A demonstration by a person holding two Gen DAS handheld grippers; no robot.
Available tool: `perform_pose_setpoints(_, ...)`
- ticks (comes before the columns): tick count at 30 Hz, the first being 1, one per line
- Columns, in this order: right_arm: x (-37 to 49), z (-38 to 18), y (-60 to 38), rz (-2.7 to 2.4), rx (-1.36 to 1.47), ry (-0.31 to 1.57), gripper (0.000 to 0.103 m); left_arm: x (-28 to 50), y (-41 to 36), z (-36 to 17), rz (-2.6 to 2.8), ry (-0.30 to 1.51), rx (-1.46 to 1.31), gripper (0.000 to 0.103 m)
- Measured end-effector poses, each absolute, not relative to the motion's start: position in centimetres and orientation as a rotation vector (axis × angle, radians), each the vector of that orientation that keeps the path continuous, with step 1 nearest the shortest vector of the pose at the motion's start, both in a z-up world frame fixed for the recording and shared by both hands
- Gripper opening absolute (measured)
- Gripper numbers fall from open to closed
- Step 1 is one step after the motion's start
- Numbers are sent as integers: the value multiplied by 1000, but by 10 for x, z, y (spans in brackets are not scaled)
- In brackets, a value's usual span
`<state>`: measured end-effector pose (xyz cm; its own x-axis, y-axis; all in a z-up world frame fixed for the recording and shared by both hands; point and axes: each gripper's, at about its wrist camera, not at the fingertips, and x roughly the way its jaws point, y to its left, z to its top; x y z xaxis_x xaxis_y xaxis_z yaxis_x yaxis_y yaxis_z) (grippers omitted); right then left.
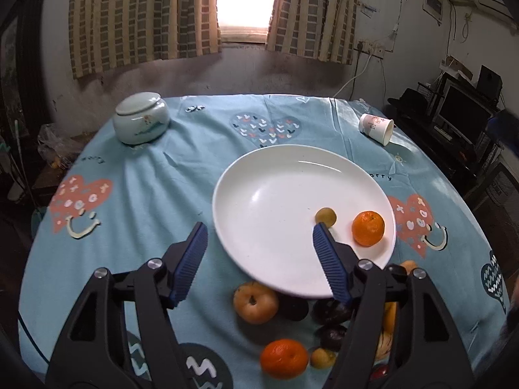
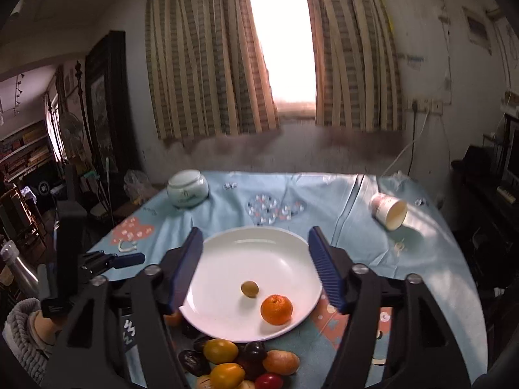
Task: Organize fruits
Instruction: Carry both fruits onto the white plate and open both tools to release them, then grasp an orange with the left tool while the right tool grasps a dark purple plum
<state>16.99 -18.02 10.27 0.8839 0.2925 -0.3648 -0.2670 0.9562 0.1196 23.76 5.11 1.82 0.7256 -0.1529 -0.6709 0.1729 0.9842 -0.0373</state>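
Round white ceramic plate [image 1: 259, 175] lying flat at frame centre on the light-blue patterned tablecloth [image 1: 155, 175], holding a small olive-green fruit [image 1: 326, 216] and a round orange tangerine [image 1: 368, 228] toward its lower right; tangerine's dimpled end tilted up toward the camera, no clear long axis on either fruit.

Left gripper [image 1: 261, 236] spread wide, gripping nothing, right fingertip over the plate just below the green fruit, left fingertip out over bare cloth. Right gripper [image 2: 254, 244] likewise wide and bare, both plated fruits [image 2: 249, 289] [image 2: 276, 309] sitting between and below its fingertips.

Seen from the left wrist only: a tan pear-like fruit [image 1: 255, 301] and a second tangerine [image 1: 283, 359] at bottom centre. From the right wrist only: yellow fruits [image 2: 220, 351], a red one [image 2: 268, 381], dark plums [image 2: 255, 351] heaped at the plate's near rim, with the left gripper [image 2: 129, 259] at left.

Pale celadon lidded jar [image 1: 141, 123] upper left; tipped paper cup [image 1: 376, 128] upper right, mouth facing right.
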Motion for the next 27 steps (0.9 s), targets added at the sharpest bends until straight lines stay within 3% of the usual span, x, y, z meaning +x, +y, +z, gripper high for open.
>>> perform_pose_setpoints(2, 137, 113, -183, 295, 72, 342, 98, 216, 59, 18, -171, 734, 34, 69)
perform_pose_setpoints(3, 122, 113, -184, 298, 76, 327, 99, 205, 62, 15, -168, 736, 36, 69)
perform_pose_setpoints(12, 50, 22, -185, 322, 132, 509, 100, 133, 73, -45, -179, 818, 24, 69)
perform_pose_setpoints(21, 42, -52, -192, 265, 162, 682, 99, 138, 54, -61, -215, 849, 70, 69)
perform_pose_setpoints(25, 48, -56, -195, 250, 172, 701, 90, 150, 48, -69, -222, 877, 74, 67)
perform_pose_setpoints(27, 53, -59, -198, 252, 177, 717, 84, 155, 47, -73, -224, 887, 73, 61)
